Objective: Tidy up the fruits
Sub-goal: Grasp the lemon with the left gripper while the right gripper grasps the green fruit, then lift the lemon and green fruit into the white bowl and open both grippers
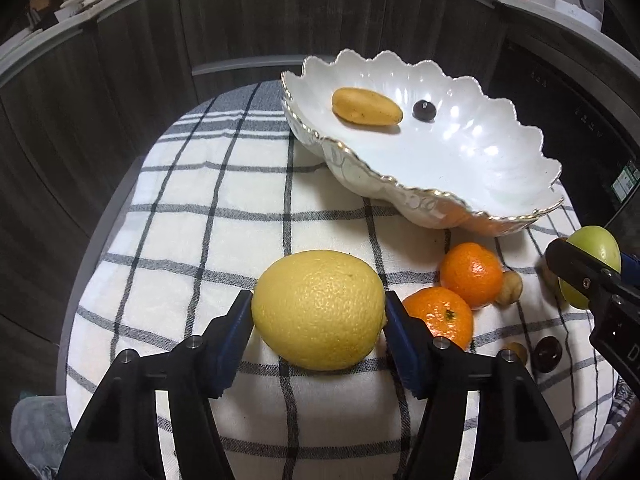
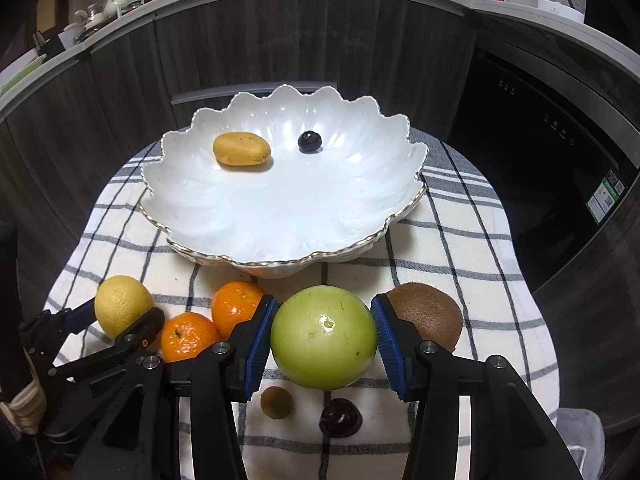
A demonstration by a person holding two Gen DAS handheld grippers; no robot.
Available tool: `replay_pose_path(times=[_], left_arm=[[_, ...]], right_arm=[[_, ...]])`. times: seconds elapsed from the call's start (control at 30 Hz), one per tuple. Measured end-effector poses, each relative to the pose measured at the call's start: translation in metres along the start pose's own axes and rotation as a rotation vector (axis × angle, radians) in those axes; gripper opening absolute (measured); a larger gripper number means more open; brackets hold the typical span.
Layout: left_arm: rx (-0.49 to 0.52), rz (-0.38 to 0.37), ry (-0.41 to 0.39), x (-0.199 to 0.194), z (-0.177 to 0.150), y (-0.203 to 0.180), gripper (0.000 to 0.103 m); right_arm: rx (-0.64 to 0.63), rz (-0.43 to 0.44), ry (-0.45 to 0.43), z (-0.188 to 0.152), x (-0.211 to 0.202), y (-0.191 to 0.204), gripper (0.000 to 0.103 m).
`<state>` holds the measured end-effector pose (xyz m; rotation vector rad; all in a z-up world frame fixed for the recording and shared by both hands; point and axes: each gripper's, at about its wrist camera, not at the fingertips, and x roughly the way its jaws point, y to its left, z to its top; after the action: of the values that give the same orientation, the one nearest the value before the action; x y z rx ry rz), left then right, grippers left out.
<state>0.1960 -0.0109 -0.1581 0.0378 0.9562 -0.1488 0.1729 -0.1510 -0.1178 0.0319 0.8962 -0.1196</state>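
A big yellow lemon (image 1: 320,312) lies on the checked cloth (image 1: 224,208), and my left gripper (image 1: 318,304) is shut on it, a blue pad against each side. My right gripper (image 2: 324,320) is shut on a round green fruit (image 2: 324,336) just above the cloth, close to the front edge. The white scalloped bowl (image 2: 280,216) with a gold rim stands behind both grippers. It holds a yellow oblong fruit (image 2: 242,149) and a small dark berry (image 2: 309,141).
Two mandarins (image 2: 236,308) (image 2: 188,342) lie between the grippers and a brown kiwi (image 2: 428,316) sits right of the green fruit. A small olive-brown fruit (image 2: 276,402) and a dark one (image 2: 340,416) lie under the right gripper. Dark cabinet fronts (image 2: 260,48) curve behind the table.
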Motion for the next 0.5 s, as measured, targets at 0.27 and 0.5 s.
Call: replay_pose_path(times=[0.27, 0.5], left_arm=[[-0.007, -0.001, -0.05, -0.024, 0.011, 0.0, 0.062], [0.0, -0.01, -0.109, -0.046, 0.038, -0.006, 0.062]], right_arm=[[0.005, 0.005, -0.044, 0.008, -0.02, -0.003, 0.049], [0.021, 0.01, -0.085, 0.026, -0.03, -0.012, 0.049]])
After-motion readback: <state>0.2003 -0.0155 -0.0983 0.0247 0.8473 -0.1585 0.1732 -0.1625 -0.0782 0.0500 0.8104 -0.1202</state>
